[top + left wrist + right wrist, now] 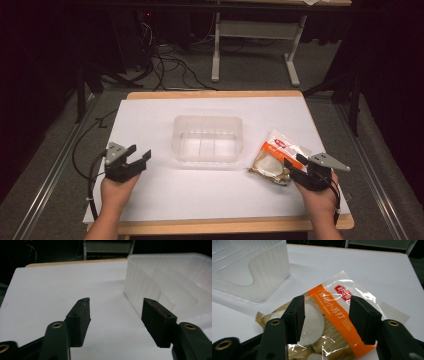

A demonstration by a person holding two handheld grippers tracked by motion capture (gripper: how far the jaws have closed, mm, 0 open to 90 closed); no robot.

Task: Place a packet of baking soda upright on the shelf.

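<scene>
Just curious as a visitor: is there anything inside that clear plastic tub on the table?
The tub looks empty: through its translucent walls only its own moulded ridges and the white table show. The snack bag lies outside it, by the right gripper.

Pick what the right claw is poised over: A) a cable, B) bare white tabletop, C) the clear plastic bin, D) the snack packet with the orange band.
D: the open right claw straddles the snack packet, which lies beside the clear plastic bin.

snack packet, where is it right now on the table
In the high view the snack packet lies flat on the white table, to the right of the clear plastic bin and just ahead of the open right gripper, whose jaws straddle it.
</scene>
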